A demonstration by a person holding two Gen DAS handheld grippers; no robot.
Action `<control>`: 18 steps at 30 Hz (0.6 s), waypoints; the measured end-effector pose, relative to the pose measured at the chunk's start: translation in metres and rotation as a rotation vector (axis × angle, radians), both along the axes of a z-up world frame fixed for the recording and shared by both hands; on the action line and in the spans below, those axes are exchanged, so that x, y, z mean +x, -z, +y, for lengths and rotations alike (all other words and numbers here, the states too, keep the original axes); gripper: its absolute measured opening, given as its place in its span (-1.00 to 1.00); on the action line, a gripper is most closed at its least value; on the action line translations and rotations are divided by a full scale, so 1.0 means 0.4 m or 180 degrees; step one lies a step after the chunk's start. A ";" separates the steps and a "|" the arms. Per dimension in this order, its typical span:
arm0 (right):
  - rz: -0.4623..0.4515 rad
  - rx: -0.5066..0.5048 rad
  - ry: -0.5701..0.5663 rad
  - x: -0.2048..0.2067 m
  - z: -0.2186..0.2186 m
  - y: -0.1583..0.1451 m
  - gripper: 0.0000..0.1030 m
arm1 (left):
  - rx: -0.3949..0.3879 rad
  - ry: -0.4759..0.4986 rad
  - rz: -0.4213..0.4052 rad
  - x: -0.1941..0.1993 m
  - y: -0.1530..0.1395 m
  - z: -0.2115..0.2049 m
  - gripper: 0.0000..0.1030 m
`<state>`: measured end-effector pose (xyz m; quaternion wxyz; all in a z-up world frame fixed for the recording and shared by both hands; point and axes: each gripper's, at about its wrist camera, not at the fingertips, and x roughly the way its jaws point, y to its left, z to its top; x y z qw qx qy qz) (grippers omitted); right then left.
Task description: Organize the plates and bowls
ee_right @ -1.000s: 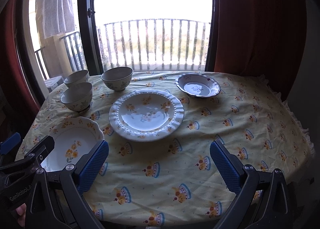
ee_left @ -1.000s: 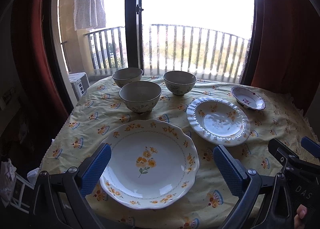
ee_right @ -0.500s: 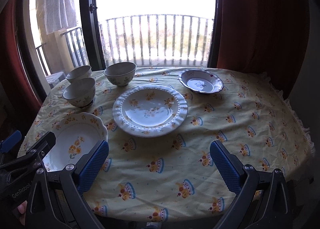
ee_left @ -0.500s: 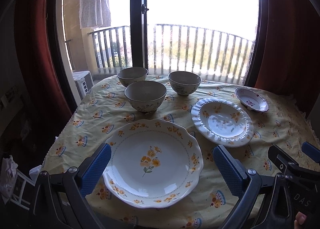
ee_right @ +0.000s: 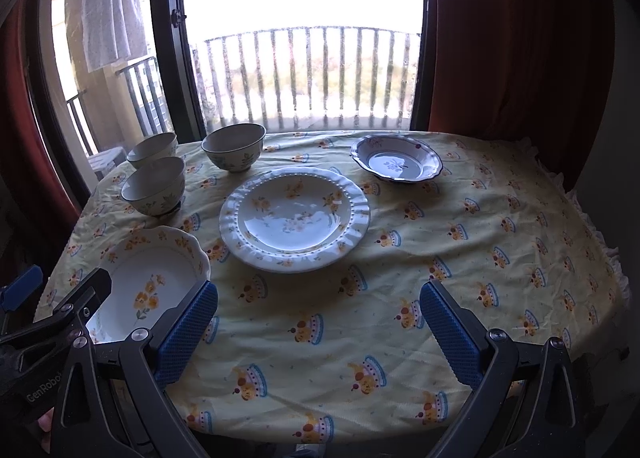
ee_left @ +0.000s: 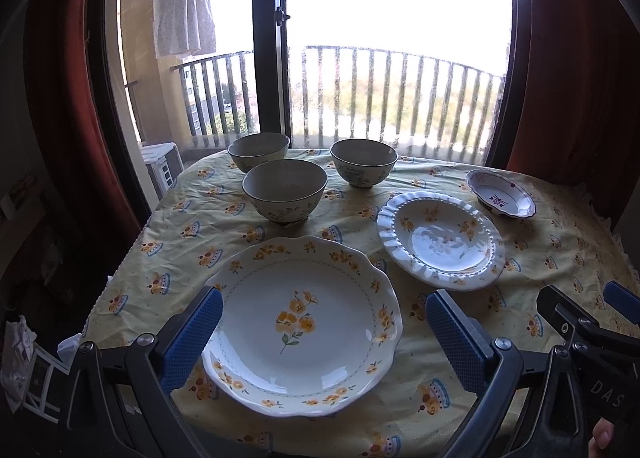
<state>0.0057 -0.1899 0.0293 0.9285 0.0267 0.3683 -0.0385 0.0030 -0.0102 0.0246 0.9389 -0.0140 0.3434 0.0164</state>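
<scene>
Left gripper hangs w/ jaws spread wide, gripping nothing, over the near edge of the scalloped yellow-flower plate; glossy ceramic, wavy rim. Right gripper likewise released, over bare yellow tablecloth, a crinkled fabric w/ a printed motif too small to make out. Ribbed, bead-edged plate sits mid-table, small dark-rimmed dish beyond it. Three round bowls cluster at the far left, apart from each other. Blue finger pads have a knurled texture. Table's near edge cut off by the gripper frames.
</scene>
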 end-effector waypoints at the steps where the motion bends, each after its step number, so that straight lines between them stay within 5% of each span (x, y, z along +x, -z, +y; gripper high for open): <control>1: 0.0002 0.0005 0.0004 0.000 -0.001 0.000 0.98 | 0.0001 0.0004 0.0001 0.001 0.000 0.000 0.98; 18: 0.0011 0.0004 0.0005 0.011 -0.004 0.001 0.98 | 0.0010 0.0007 0.0002 0.008 0.001 -0.007 0.98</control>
